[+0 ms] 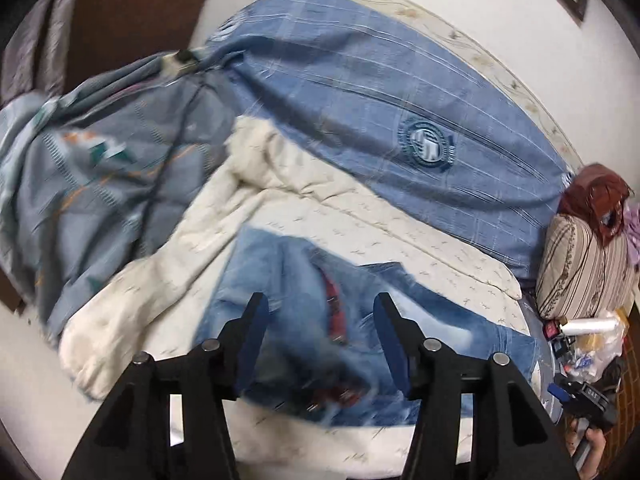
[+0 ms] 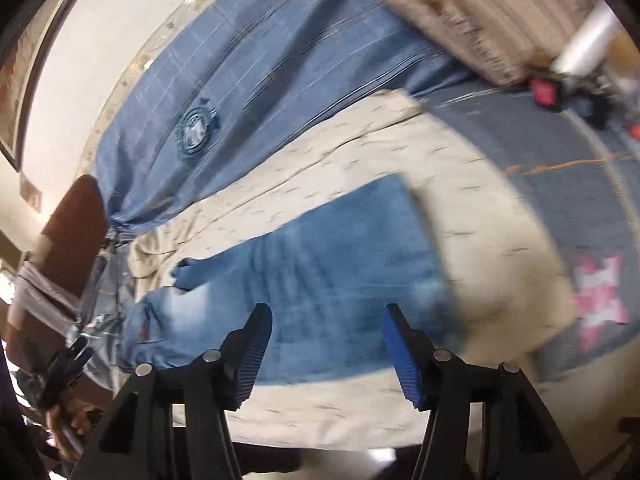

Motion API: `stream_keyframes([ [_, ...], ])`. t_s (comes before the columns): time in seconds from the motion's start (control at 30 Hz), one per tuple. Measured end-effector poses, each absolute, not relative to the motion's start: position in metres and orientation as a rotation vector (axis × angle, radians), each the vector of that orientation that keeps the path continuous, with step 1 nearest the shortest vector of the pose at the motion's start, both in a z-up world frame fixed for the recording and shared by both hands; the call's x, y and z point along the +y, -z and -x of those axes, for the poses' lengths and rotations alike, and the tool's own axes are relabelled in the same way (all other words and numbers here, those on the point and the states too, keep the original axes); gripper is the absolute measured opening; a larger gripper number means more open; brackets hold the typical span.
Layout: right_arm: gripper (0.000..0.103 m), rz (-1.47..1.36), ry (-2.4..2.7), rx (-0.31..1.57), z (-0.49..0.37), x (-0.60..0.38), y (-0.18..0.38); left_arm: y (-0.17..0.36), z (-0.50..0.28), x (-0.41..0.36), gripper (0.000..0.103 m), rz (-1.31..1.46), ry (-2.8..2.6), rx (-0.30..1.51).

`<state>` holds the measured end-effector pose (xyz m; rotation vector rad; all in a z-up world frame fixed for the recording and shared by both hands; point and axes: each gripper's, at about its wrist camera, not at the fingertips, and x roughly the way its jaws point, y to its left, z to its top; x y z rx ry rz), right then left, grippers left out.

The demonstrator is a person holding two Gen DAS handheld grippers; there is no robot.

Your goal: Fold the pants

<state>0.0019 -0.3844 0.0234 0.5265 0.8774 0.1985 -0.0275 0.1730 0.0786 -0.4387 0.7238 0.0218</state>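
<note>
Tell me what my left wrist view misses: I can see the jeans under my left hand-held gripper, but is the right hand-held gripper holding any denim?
Observer: No. The right hand-held gripper is open above the jeans, nothing pinched between its blue pads.
Operator: How does that end of the jeans lie?
Observer: The right wrist view shows a flat, rectangular stretch of denim on the cream blanket, with a straight edge at the far end.
Operator: Anything beyond that edge?
Observer: A pink and white star-like patch on the grey-blue cover, to the right of the blanket.
Operator: And my left hand-held gripper?
Observer: The left hand-held gripper is open too, over the jeans.
</note>
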Motion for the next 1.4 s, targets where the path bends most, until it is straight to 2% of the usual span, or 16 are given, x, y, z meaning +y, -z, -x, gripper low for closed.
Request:
stream_keyframes([
  [0.1,0.061,-0.554,-0.237,0.944,-0.019,-0.369,-0.001,-0.054,0.009,0.163,0.057,0.398,-0.035,0.789],
  [0.2,0.061,-0.544,-0.125,1.122,-0.028,-0.37,0.045,0.023,-0.014,0.165,0.055,0.314,-0.143,1.142],
  [0.23,0.06,-0.56,-0.109,1.155,-0.027,-0.374,0.056,0.038,-0.012,0.17,0.055,0.36,-0.145,1.194],
  [0.4,0.06,-0.418,-0.078,1.068,-0.023,-0.359,0.015,-0.001,-0.004,0.167,0.056,0.331,-0.166,1.027],
  [0.47,0.06,-0.365,-0.123,0.998,-0.027,-0.34,-0.013,-0.027,-0.002,0.163,0.062,0.299,-0.161,0.902],
  [0.53,0.06,-0.329,-0.192,0.934,-0.034,-0.314,-0.039,-0.039,0.0,0.161,0.077,0.295,-0.147,0.795],
  [0.57,0.061,-0.3,-0.245,0.91,-0.04,-0.293,-0.05,-0.039,0.0,0.159,0.079,0.278,-0.152,0.762],
  [0.73,0.061,-0.161,-0.509,0.921,-0.086,-0.177,-0.068,0.035,-0.029,0.163,0.082,0.172,-0.245,0.928],
  [0.93,0.061,0.052,-0.58,1.015,-0.158,-0.055,-0.037,0.035,-0.032,0.176,0.084,0.251,-0.226,0.918],
  [1.1,0.058,0.274,-0.552,1.072,-0.183,-0.011,-0.002,0.036,-0.031,0.176,0.084,0.25,-0.209,0.908],
  [1.13,0.057,0.317,-0.55,1.078,-0.184,-0.006,0.003,0.039,-0.033,0.175,0.084,0.255,-0.205,0.909],
  [1.17,0.048,0.337,-0.55,1.089,-0.185,-0.004,0.007,0.04,-0.034,0.175,0.084,0.258,-0.203,0.91],
  [1.2,0.034,0.346,-0.549,1.108,-0.187,-0.003,0.011,0.04,-0.035,0.176,0.084,0.259,-0.202,0.911],
  [1.23,0.031,0.354,-0.546,1.123,-0.191,0.0,0.016,0.04,-0.035,0.176,0.084,0.258,-0.202,0.91],
  [1.3,0.007,0.386,-0.542,1.143,-0.193,0.0,0.019,0.039,-0.034,0.176,0.084,0.261,-0.201,0.909],
  [1.4,0.004,0.453,-0.484,1.09,-0.197,0.001,0.013,0.031,-0.03,0.178,0.084,0.287,-0.194,0.888],
])
